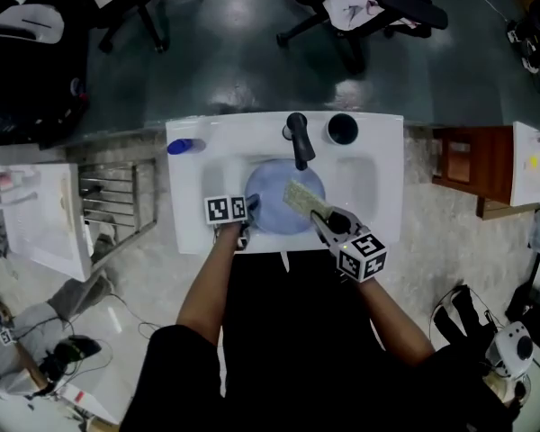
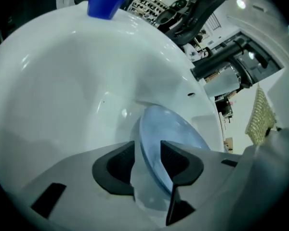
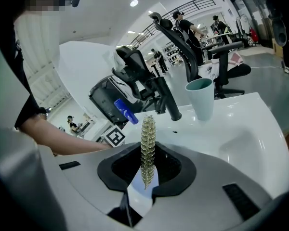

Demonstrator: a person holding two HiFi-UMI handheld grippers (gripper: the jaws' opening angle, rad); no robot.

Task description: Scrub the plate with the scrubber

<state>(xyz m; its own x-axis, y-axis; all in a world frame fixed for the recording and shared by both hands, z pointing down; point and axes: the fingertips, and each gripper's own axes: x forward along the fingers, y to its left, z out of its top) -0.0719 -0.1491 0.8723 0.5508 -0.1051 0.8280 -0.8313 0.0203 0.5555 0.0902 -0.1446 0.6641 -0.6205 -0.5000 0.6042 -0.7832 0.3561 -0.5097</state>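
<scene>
Two left fingers (image 2: 116,170) astride plate (image 2: 167,129) rim

The plate (image 1: 272,207) fills most of the sink (image 1: 389,183) bowl. The tap (image 1: 297,138) hangs over the plate's rim at 12 o'clock and blocks that way in. The left gripper (image 1: 249,208) sits at 9 o'clock, with the rim between its open jaws. The right gripper (image 1: 320,217) comes in from 4 o'clock, and its scrubber (image 1: 302,198) covers the plate toward 3 o'clock. The plate is bare from 6 to 10 o'clock. On the ledge, a bottle (image 1: 184,146) stands at 10 o'clock and a cup (image 1: 342,129) at 1 o'clock, both away from the bowl. The ledge at 3 o'clock is free.
</scene>
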